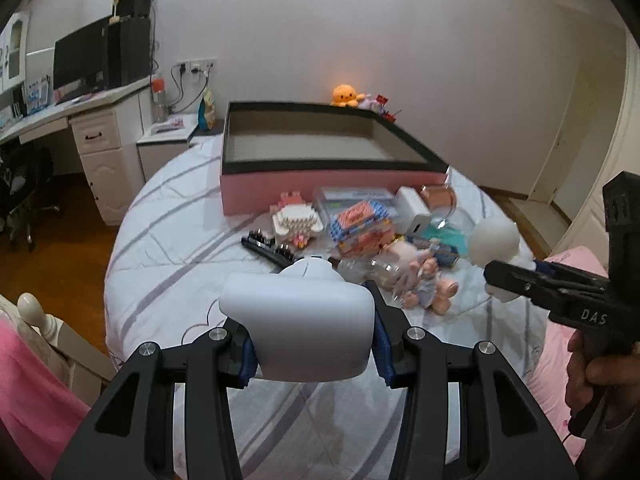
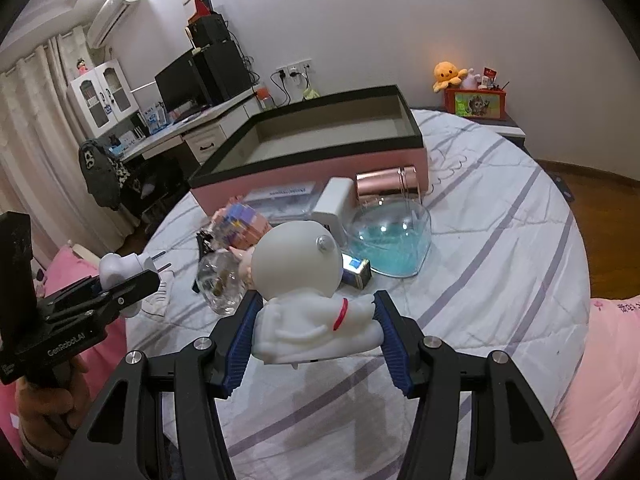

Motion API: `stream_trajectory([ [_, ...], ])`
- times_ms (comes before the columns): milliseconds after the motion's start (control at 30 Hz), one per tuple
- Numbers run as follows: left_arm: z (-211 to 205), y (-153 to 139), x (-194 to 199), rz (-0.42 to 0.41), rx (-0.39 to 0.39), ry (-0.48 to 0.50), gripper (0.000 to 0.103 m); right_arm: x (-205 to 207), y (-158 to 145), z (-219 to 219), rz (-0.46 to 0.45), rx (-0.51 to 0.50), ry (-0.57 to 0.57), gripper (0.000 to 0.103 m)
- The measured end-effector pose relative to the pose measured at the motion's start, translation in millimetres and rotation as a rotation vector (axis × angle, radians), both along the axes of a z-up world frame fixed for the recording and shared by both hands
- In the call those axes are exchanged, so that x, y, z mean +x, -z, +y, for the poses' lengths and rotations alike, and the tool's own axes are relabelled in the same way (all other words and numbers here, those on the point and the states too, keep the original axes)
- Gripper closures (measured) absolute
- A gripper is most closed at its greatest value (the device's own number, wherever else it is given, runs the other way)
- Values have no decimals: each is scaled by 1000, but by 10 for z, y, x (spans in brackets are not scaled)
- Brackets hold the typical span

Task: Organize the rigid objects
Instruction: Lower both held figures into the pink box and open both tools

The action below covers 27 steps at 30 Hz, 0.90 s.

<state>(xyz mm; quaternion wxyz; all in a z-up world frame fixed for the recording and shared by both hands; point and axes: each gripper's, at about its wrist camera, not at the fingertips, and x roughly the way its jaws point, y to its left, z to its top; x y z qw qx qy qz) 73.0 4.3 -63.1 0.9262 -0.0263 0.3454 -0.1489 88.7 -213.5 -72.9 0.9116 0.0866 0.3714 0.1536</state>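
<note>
My left gripper [image 1: 310,344] is shut on a white plug adapter [image 1: 296,324] and holds it above the bed; it also shows in the right wrist view [image 2: 120,270]. My right gripper [image 2: 316,336] is shut on a white round-headed figurine [image 2: 308,280], seen from the side in the left wrist view [image 1: 494,240]. An open pink box with a black rim [image 1: 332,164] stands behind a pile of objects: a pink brick model [image 1: 298,220], an orange-blue brick block [image 1: 360,220], a white charger [image 1: 416,208], a rose-gold cylinder [image 2: 386,184] and a heart-shaped clear box [image 2: 390,240].
A black comb [image 1: 268,246], a glass bottle [image 2: 220,280] and a pink doll [image 1: 428,276] lie in the pile on the striped sheet [image 2: 500,240]. A desk with a monitor [image 1: 80,60] stands left. An orange plush [image 1: 346,94] sits behind the box.
</note>
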Motion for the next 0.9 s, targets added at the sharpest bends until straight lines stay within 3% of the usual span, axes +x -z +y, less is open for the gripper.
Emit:
stream_trajectory([
  [267,-71,-379,134,-94,4,1,57,186,-337,52,-66,-26,-21,45],
  [567,-158,-580,877,-133,22,-43,57,955,-715,144,-121,-84,-24,45],
  [733,-188,-487,1425,-101,40,-77,57,1583,-571,181,-44,-79,-3,45],
  [900,-220,-337,1808,-47,60,-93,56,2051,-195,193,80,-91,9,45],
])
